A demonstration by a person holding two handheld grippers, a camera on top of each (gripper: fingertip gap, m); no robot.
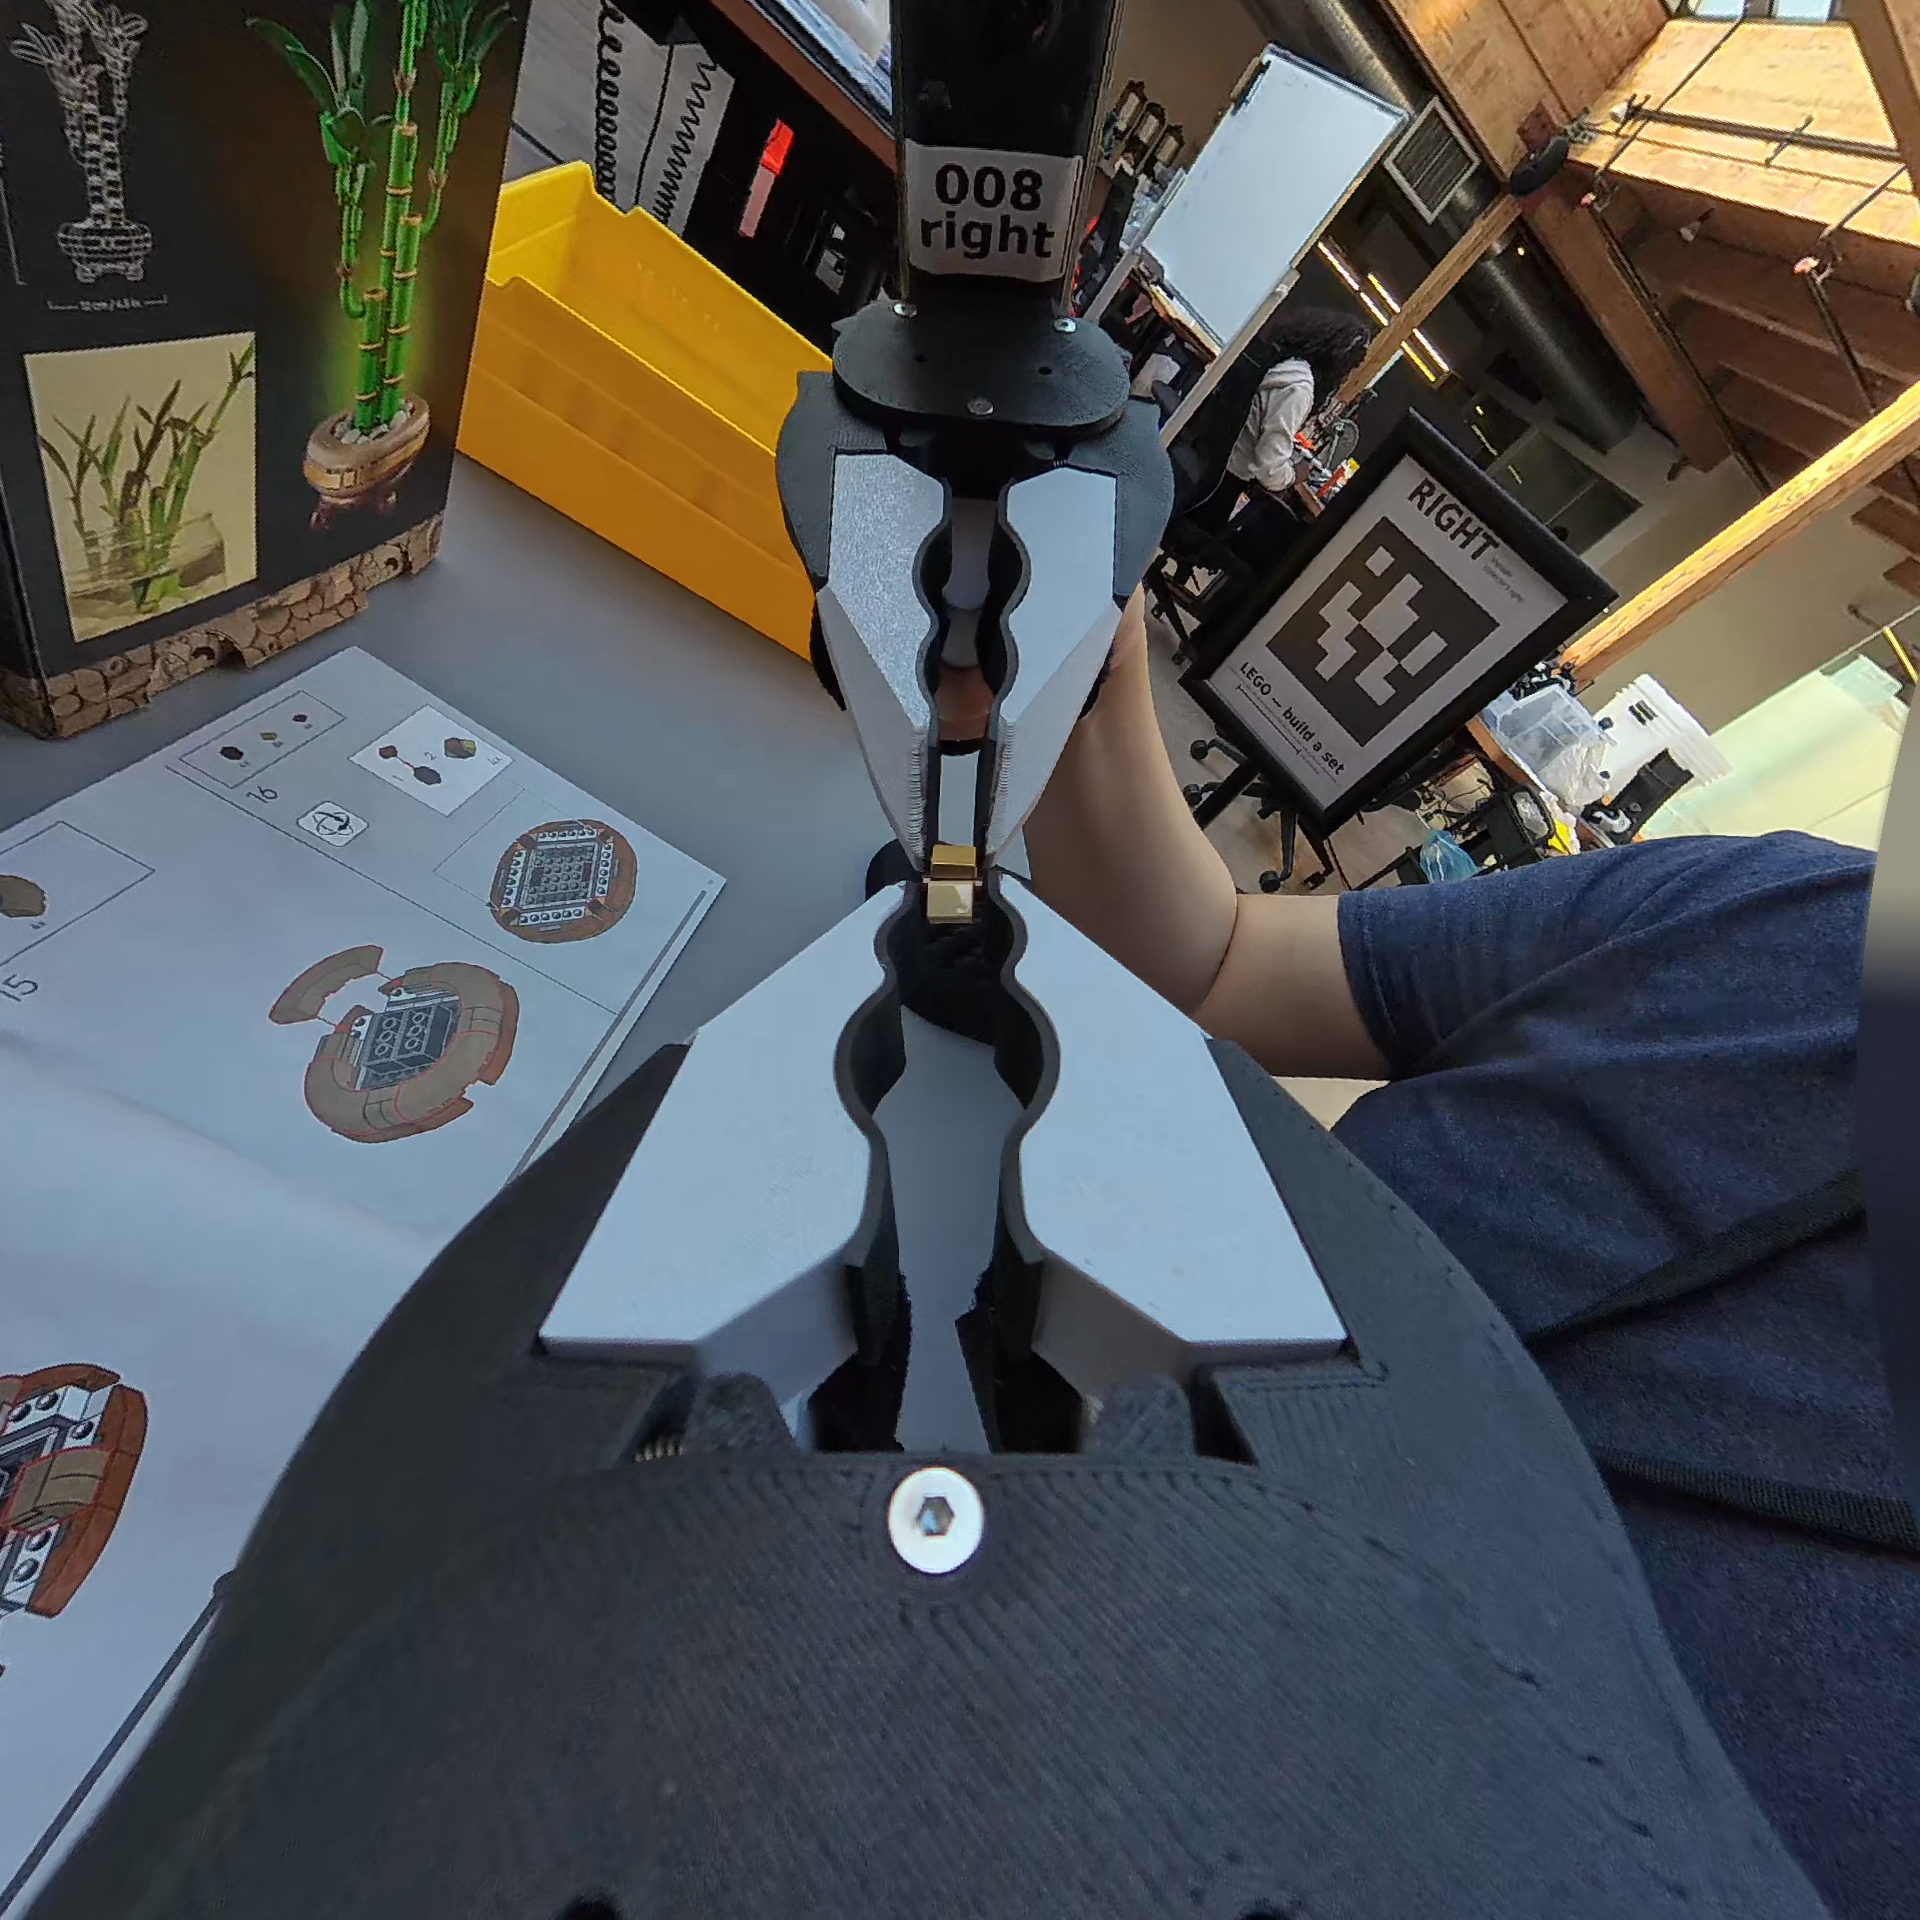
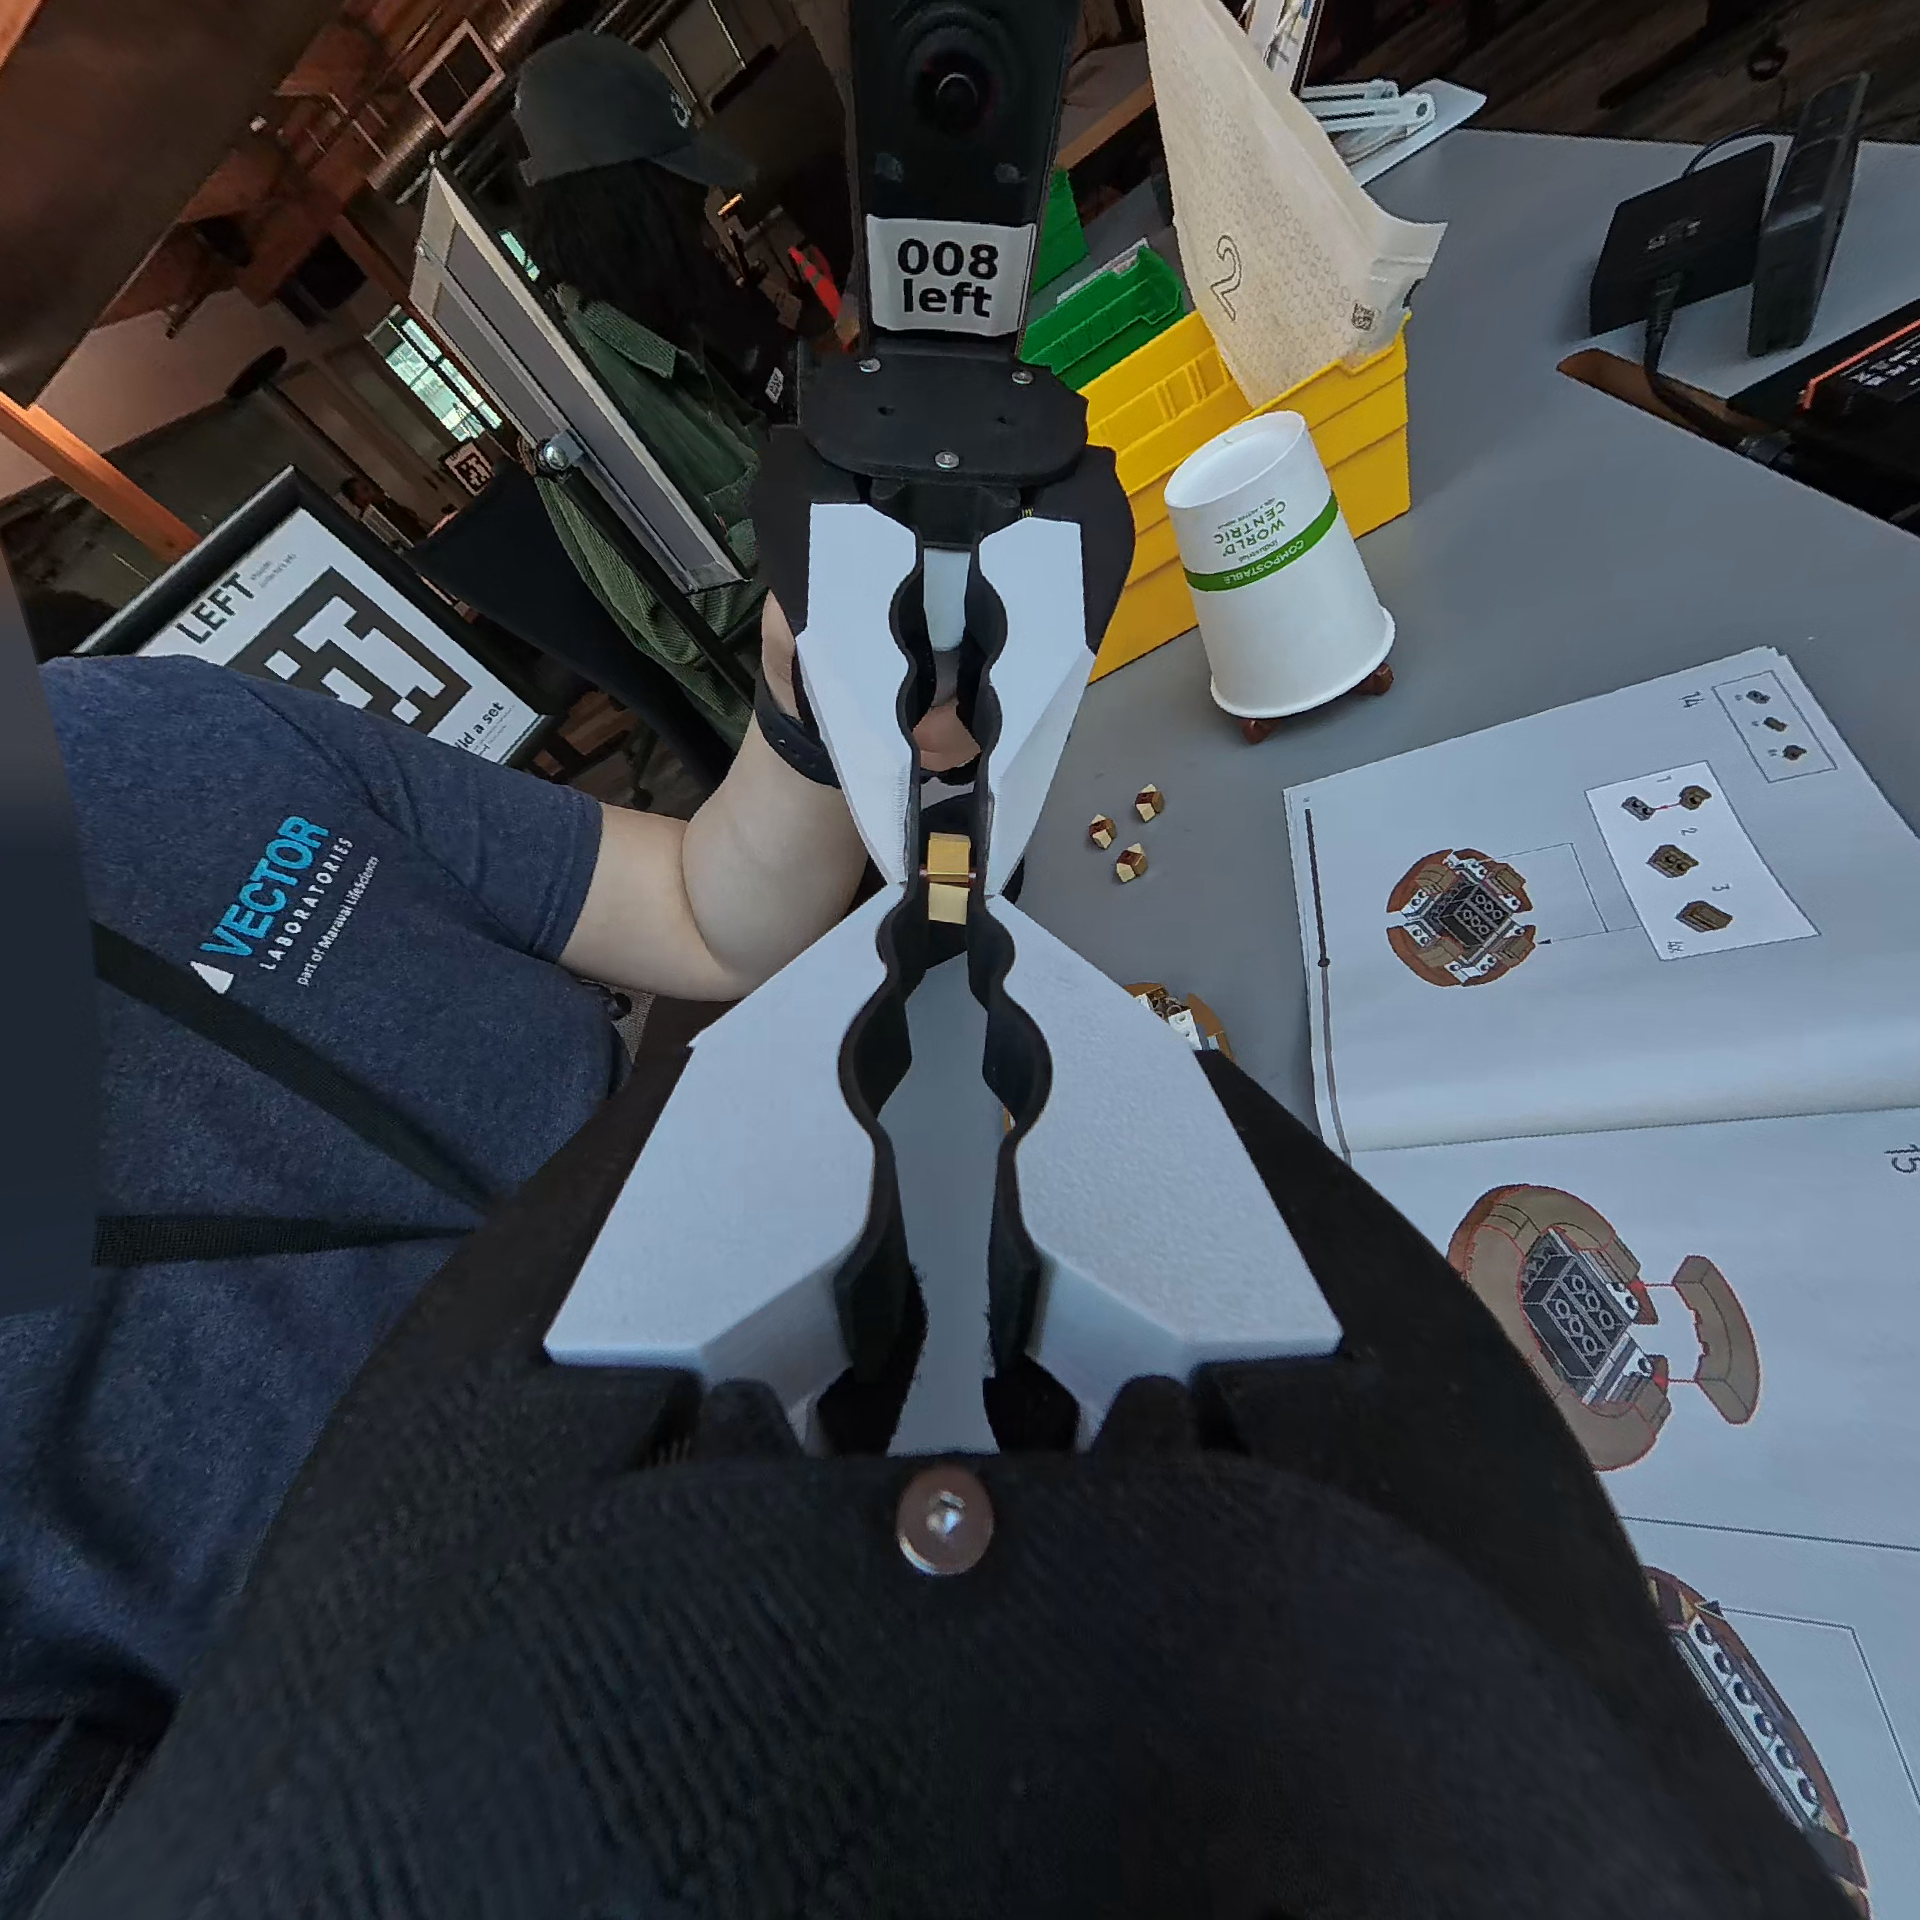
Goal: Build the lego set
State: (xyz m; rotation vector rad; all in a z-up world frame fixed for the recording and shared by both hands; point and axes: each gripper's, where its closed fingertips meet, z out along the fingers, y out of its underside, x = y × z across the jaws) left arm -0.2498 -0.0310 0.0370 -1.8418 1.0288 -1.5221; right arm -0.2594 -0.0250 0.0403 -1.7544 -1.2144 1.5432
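Note:
My two grippers meet tip to tip above the grey table. In the left wrist view, my left gripper (image 1: 951, 906) is shut on a small gold Lego piece (image 1: 950, 896). My right gripper (image 1: 954, 850) faces it from above, shut on a second gold piece (image 1: 954, 864). The two pieces touch end to end. In the right wrist view, my right gripper (image 2: 943, 909) holds its gold piece (image 2: 943, 900) against the one (image 2: 948, 858) in the left gripper (image 2: 948, 847). The round brown partly built base (image 2: 1174, 1013) peeks out beside my right fingers.
The open instruction booklet (image 1: 312, 987) (image 2: 1610, 1039) lies on the table. Three loose gold-brown pieces (image 2: 1127, 831) lie near an upturned paper cup (image 2: 1283, 582). A yellow bin (image 1: 623, 416) (image 2: 1340, 416) with a paper bag and the set's box (image 1: 208, 343) stand behind. A person's arms hold both grippers. Less than 4 cm separates the two grippers' tips.

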